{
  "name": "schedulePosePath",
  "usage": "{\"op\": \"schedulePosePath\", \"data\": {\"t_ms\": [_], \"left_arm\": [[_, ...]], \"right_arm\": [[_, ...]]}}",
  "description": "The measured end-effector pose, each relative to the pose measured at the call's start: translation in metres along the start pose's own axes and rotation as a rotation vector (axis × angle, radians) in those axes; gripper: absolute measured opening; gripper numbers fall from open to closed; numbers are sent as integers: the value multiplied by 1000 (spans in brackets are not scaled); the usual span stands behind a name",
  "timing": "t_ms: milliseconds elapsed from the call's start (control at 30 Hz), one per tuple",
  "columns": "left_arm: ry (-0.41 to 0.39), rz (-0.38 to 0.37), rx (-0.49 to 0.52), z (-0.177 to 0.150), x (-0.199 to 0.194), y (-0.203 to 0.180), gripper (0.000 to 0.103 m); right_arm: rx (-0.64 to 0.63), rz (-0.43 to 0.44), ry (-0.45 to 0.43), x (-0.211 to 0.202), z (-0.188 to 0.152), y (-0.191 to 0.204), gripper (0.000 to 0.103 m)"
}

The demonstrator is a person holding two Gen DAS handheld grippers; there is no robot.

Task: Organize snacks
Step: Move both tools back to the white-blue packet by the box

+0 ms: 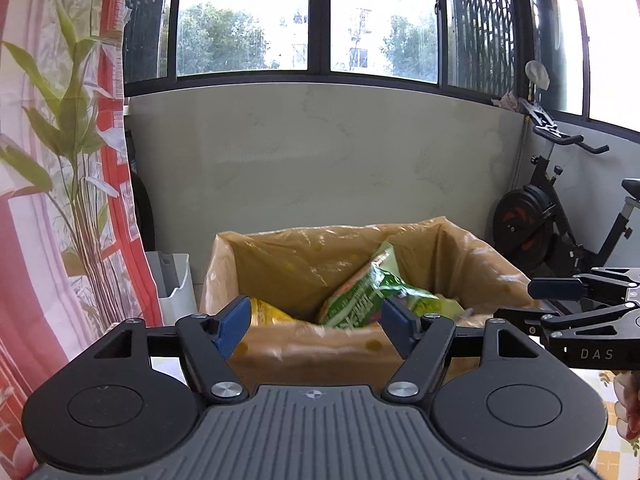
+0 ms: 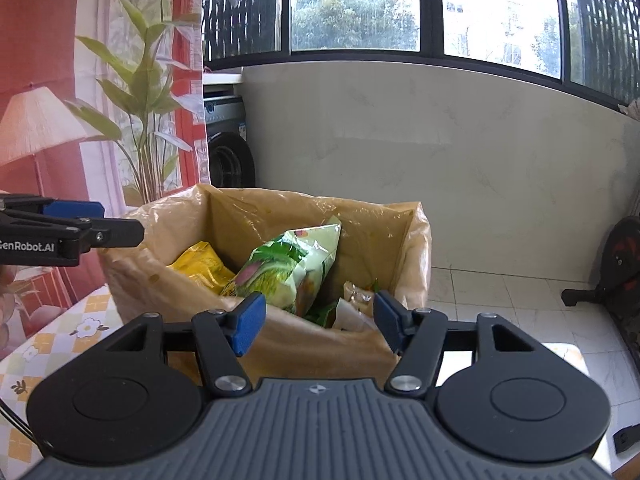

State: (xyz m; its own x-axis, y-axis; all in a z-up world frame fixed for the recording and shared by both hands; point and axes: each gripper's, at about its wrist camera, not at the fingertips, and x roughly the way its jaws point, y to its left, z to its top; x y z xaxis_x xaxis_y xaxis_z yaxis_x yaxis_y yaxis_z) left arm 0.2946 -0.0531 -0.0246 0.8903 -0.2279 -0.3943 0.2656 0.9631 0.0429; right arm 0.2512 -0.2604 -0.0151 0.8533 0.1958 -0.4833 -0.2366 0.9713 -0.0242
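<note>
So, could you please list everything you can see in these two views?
box: one, brown, lined with clear plastic, on the table
green snack bag: one, green, upright in the box
yellow snack bag: one, yellow, in the box, left of the green one
table: one, flowered yellow-check cloth, under the box
curtain: one, red with leaf print, left
exercise bike: one, black, right, on the floor
washing machine: one, grey, behind the curtain
left gripper: one, black, blue fingers, open, empty
right gripper: one, black, open, empty
</note>
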Motion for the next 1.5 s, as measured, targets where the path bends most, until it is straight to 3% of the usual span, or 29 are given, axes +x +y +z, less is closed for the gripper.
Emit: {"op": "schedulePosePath", "data": {"t_ms": [500, 900, 1367, 1500], "left_arm": [[41, -70, -37, -50, -19, -15, 74], [139, -99, -35, -92, 3, -22, 73], [255, -194, -58, -133, 28, -34, 72], [293, -216, -62, -143, 37, -37, 67]], "right_arm": [[58, 1, -41, -38, -44, -7, 63], [91, -6, 58, -25, -94, -17, 63], [110, 26, 166, 1, -148, -25, 63], [85, 58, 201, 10, -157, -18, 63]]}}
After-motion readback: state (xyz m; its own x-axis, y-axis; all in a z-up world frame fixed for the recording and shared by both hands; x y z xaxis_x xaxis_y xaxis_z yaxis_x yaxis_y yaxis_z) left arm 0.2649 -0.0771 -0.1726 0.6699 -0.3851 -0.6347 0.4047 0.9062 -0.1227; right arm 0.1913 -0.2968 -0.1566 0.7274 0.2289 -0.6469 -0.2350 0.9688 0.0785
